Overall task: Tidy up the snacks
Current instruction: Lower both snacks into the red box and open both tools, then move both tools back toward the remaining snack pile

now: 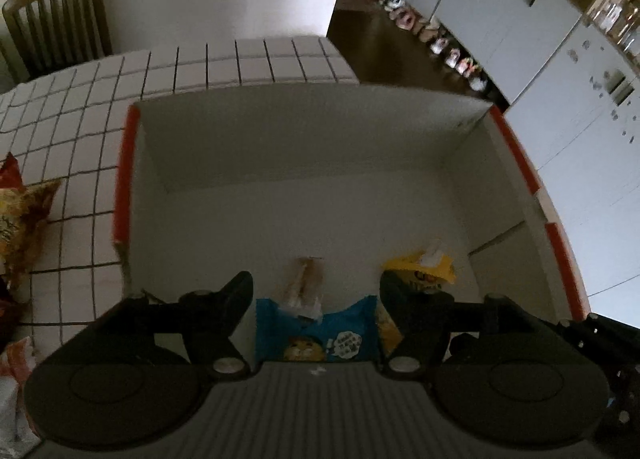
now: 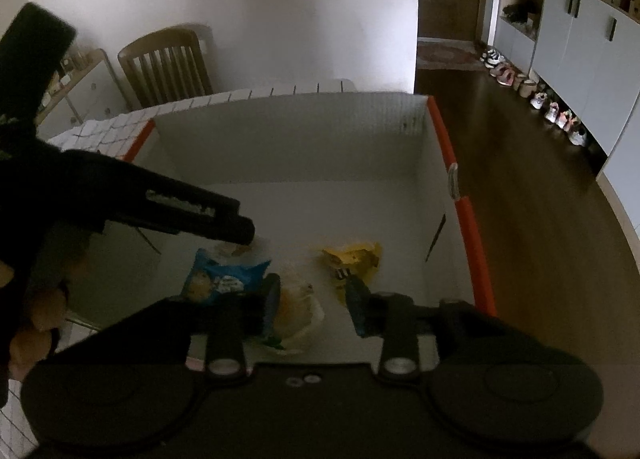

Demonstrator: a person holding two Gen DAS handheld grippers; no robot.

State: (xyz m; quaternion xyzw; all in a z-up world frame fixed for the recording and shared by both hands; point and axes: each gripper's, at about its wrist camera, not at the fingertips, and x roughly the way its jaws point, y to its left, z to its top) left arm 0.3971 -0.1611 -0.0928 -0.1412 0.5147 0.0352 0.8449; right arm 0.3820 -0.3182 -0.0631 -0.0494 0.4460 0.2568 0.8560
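A white cardboard box (image 1: 304,195) with orange-taped rims fills the middle of both views; its walls are matte and flat, its floor pale and smooth. It stands on a worktop (image 1: 80,99) covered in small white square tiles with dark grout lines.

Three snacks lie on the box floor, low in both frames. A blue packet (image 1: 316,335), glossy and crinkled with a round yellow cartoon print, sits at the bottom centre of the left wrist view, lying loose between the fingers of the left gripper (image 1: 316,287), whose jaws stand well apart with no pad pressing it. Just above it is a clear wrapper (image 1: 304,283) with a pale beige bar inside. To the right is a yellow packet (image 1: 420,267) with dark lettering, partly hidden behind the right-hand finger.

In the right wrist view the right gripper (image 2: 314,291) has its jaws part-way apart, with a clear plastic pouch (image 2: 298,307) holding something pale yellow lying between the blue-padded fingers; neither pad visibly presses it. The left gripper's dark fingers enter from the left of that frame, tips just above the blue packet.

More crinkled foil bags (image 1: 24,215), red and gold, lie on the tiles at the left edge of the left wrist view. A slat-backed wooden chair (image 1: 60,19) stands at upper left.
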